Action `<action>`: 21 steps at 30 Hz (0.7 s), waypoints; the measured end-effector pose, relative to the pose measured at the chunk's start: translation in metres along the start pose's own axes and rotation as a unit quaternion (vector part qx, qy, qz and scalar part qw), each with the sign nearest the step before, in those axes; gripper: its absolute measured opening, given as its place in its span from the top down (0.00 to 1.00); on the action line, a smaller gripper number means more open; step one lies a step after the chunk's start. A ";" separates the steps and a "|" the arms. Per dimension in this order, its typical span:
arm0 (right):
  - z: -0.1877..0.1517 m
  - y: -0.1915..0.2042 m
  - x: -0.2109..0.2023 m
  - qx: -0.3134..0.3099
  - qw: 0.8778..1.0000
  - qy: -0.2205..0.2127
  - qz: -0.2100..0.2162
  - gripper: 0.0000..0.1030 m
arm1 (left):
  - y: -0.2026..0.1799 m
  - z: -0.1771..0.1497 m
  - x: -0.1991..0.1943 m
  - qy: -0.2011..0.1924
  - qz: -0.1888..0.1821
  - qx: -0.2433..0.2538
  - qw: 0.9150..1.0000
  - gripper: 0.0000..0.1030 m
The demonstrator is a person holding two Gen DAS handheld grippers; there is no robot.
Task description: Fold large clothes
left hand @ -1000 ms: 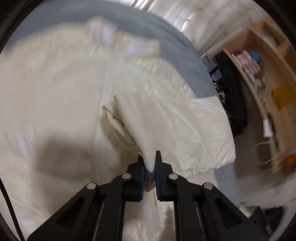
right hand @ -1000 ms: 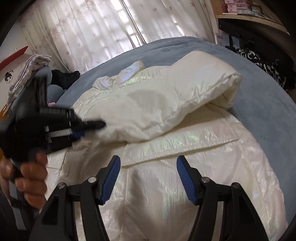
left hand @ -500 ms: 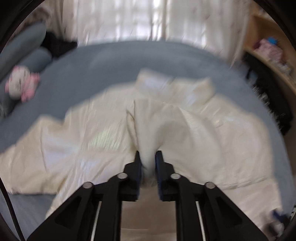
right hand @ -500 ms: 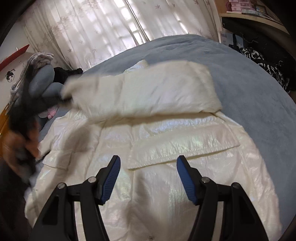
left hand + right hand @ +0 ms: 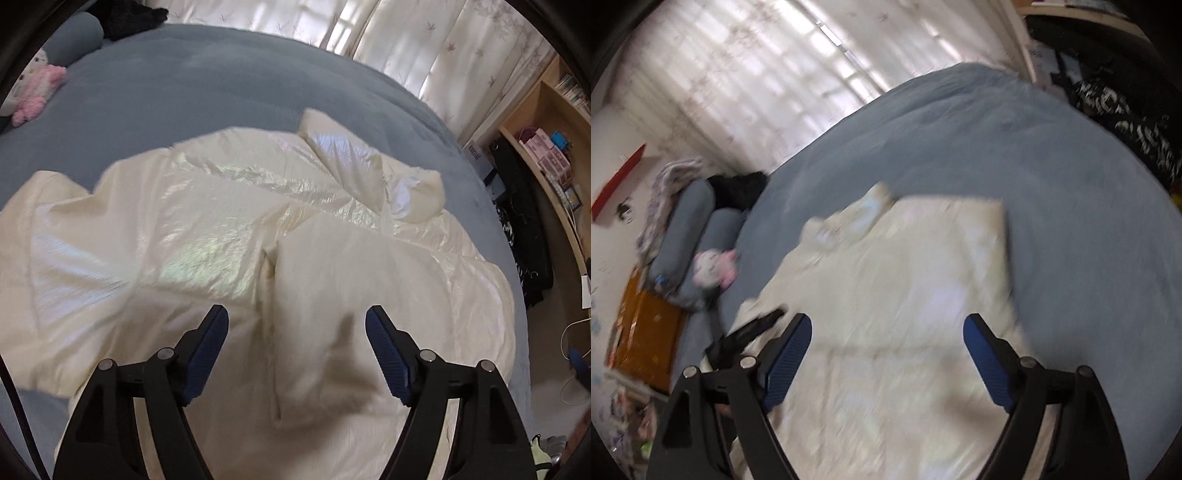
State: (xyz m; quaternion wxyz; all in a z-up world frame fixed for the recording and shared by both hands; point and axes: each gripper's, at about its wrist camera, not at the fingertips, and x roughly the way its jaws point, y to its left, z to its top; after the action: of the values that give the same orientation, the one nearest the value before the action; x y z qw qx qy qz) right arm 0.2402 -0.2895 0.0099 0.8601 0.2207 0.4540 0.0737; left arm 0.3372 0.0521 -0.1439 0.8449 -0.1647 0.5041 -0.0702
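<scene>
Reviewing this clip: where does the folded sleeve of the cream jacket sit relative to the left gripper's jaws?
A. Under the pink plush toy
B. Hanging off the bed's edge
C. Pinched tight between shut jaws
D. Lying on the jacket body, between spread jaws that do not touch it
D: the sleeve rests on the cream jacket while the left gripper has its jaws opening, clear of the fabric.

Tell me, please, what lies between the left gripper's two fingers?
In the left wrist view, the jacket's folded sleeve lies between the opening left gripper's fingers, untouched by them.

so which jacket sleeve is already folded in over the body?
The sleeve lying across the jacket, between the opening left gripper fingers; the other sleeve lies spread out on the bed.
</scene>
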 end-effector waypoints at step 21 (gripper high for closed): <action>0.020 -0.093 0.160 0.039 0.994 0.021 -0.097 0.70 | -0.048 0.019 0.066 -0.029 0.082 0.093 0.992 0.65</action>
State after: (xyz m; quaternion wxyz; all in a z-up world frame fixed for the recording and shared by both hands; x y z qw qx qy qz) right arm 0.3421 -0.3269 -0.1413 0.8441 0.2081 0.4936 -0.0231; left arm 0.3875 -0.0079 -0.1735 0.8739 -0.0454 0.4822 -0.0419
